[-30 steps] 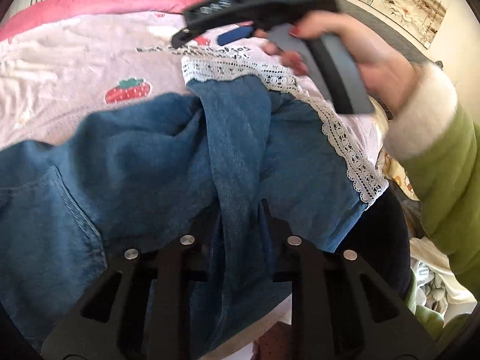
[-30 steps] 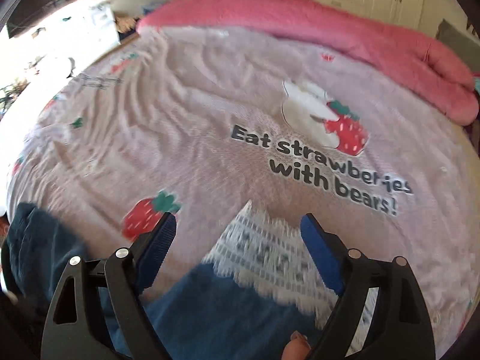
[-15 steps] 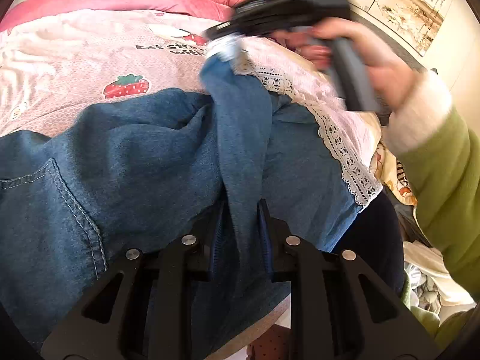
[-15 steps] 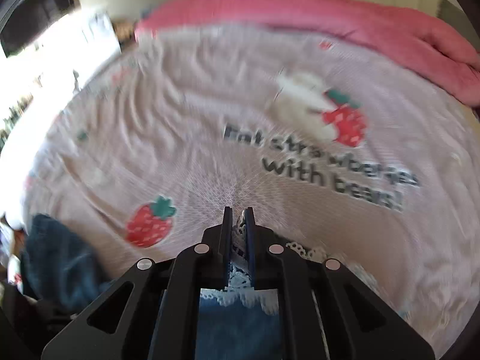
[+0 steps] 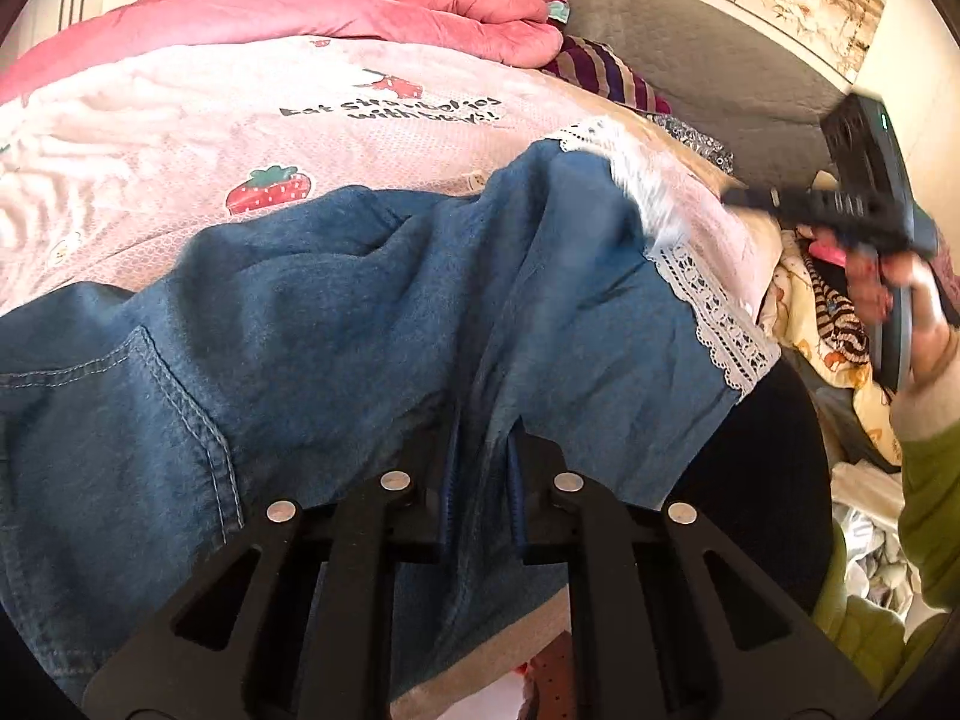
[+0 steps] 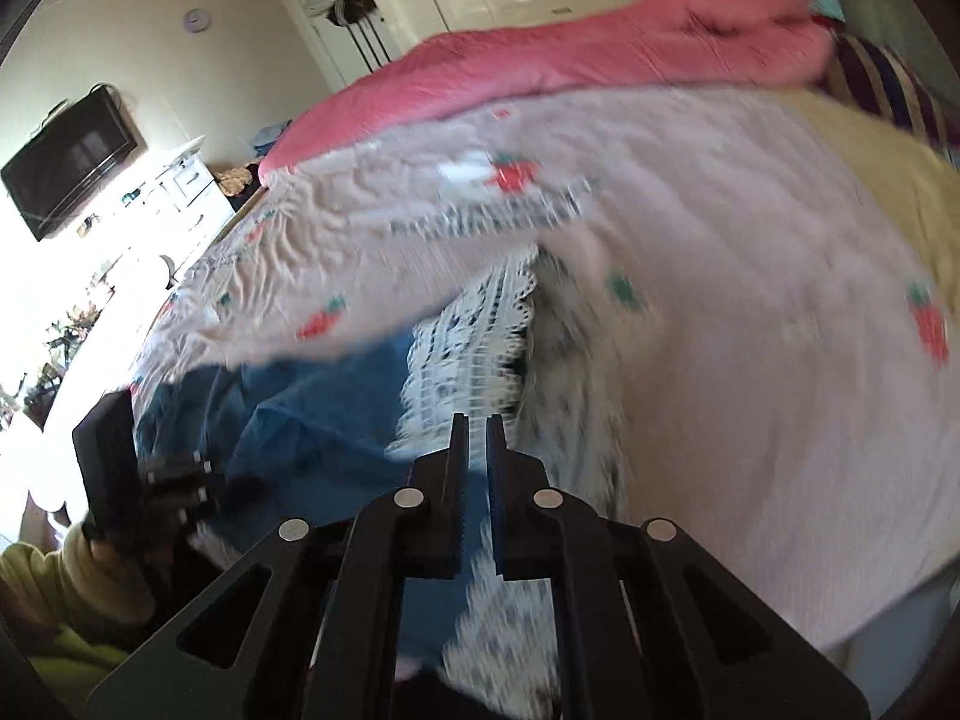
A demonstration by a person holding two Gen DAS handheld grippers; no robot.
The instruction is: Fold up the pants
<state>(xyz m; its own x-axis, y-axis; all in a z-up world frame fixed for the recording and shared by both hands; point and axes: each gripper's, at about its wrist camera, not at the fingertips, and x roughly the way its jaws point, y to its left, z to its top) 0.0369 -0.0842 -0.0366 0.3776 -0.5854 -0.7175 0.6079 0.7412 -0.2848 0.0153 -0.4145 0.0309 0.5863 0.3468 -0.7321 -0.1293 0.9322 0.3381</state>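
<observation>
From the left wrist camera, the blue denim pants with a white lace hem (image 5: 372, 312) lie crumpled on the pink strawberry-print bedspread (image 5: 180, 138) at the near edge of the bed, one leg reaching over that edge. The left black two-finger gripper (image 5: 483, 462) is clamped on a raised fold of denim. The right black two-finger gripper (image 5: 750, 199), blurred, is out past the lace, beyond the bed's right edge.

From the right wrist camera, much blurred, the right gripper (image 6: 477, 462) has its jaws nearly together over the lace hem (image 6: 474, 348); I cannot tell whether fabric lies between them. A rolled pink quilt (image 6: 600, 66) runs along the far edge.
</observation>
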